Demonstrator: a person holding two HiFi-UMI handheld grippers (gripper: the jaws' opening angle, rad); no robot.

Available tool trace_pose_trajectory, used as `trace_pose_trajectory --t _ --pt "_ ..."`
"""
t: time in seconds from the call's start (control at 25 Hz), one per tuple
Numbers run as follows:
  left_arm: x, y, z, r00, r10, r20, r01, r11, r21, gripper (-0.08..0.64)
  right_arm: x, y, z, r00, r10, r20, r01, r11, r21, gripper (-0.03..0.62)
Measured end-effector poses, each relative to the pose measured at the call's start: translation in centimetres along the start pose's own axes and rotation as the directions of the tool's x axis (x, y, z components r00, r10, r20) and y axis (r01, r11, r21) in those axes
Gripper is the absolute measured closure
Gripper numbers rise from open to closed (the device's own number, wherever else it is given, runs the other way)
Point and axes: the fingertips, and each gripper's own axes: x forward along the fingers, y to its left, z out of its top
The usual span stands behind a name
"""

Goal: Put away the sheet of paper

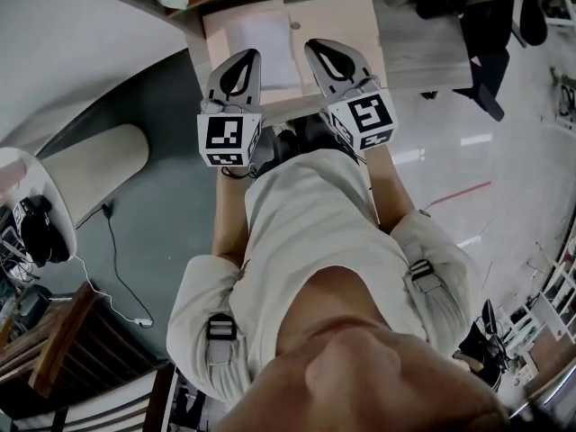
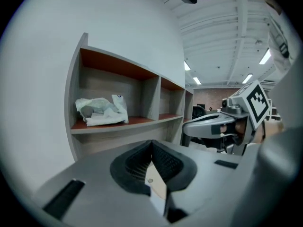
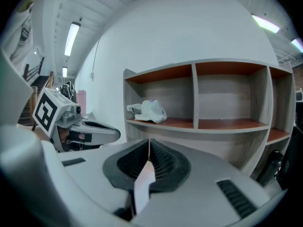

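In the head view a pale beige sheet of paper (image 1: 270, 43) is held up flat in front of a shelf unit (image 1: 423, 48). My left gripper (image 1: 245, 57) grips its near left edge and my right gripper (image 1: 324, 48) its near right edge. The left gripper view has the left gripper (image 2: 151, 144) shut, with a strip of the paper (image 2: 157, 186) pinched between its ribbed pads. The right gripper view shows the same: the right gripper (image 3: 148, 143) is shut on the paper's edge (image 3: 143, 179). Each gripper also appears beside the other, the right gripper (image 2: 213, 124) and the left gripper (image 3: 90, 126).
The grey shelf unit (image 3: 227, 126) has red-brown boards and several open compartments. A crumpled white plastic bag (image 3: 147, 111) lies in its leftmost one (image 2: 102, 110). A rounded beige seat (image 1: 94, 169), a floor cable (image 1: 112, 268) and a black office chair (image 1: 486, 52) stand around.
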Motion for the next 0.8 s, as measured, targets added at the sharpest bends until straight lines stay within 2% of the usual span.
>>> trace_pose_trajectory --t 0.28,0.8 --pt "-1.9 -0.4 3.1 0.998 -0.019 0.062 0.017 0.999 0.031 0.538 -1.5 0.4 2.6 0.998 -0.027 0.058 0.028 0.999 -0.021 0.572" --pt "-3.4 -0.8 5.0 0.992 -0.031 0.120 0.025 0.998 0.050 0.538 -3.0 1.8 4.4 0.993 -0.050 0.108 0.053 0.998 -0.029 0.572"
